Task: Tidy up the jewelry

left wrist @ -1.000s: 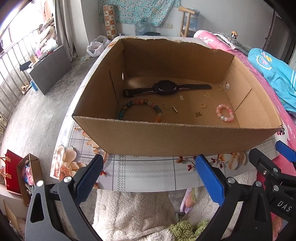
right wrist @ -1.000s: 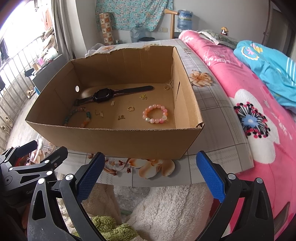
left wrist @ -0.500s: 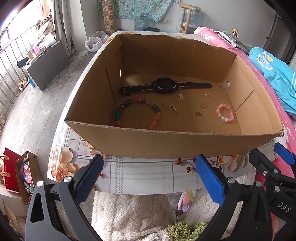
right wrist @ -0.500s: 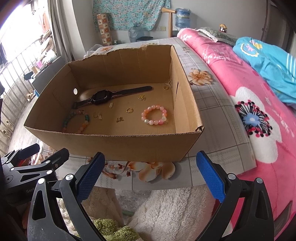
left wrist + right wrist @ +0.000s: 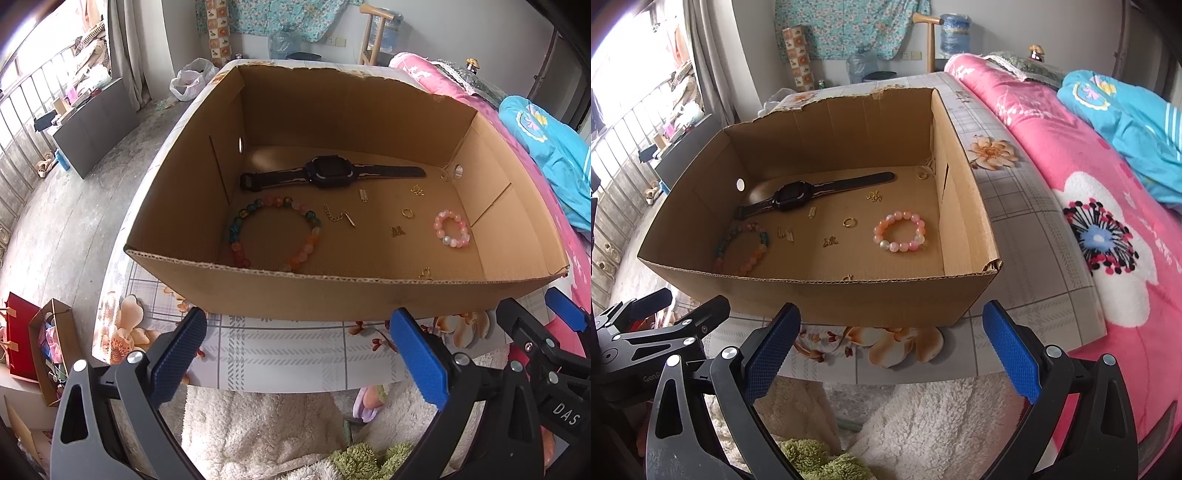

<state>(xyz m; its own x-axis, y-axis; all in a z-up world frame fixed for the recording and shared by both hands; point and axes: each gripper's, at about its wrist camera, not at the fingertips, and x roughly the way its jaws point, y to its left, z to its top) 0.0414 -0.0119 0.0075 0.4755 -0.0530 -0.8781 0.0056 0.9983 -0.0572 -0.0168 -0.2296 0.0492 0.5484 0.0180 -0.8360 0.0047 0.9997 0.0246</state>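
Observation:
An open cardboard box (image 5: 332, 295) (image 5: 820, 299) stands on a floral-tiled table. Inside lie a black smartwatch (image 5: 330, 172) (image 5: 796, 195), a large multicoloured bead bracelet (image 5: 273, 230) (image 5: 742, 247), a small pink bead bracelet (image 5: 451, 229) (image 5: 899, 230), a gold ring (image 5: 407, 212) (image 5: 849, 222), a gold chain piece (image 5: 340, 218) and several small gold charms. My left gripper (image 5: 295, 354) is open and empty in front of the box's near wall. My right gripper (image 5: 890, 350) is open and empty, also in front of the box.
A pink floral bedspread (image 5: 1108, 206) and blue bedding (image 5: 1126, 110) lie to the right. White fluffy rug (image 5: 258, 424) lies below the table edge. Paper bags (image 5: 33, 343) stand on the floor at left. The other gripper shows at each view's edge.
Both grippers have risen and moved closer to the box, so more of its floor shows. Nothing in the box has moved.

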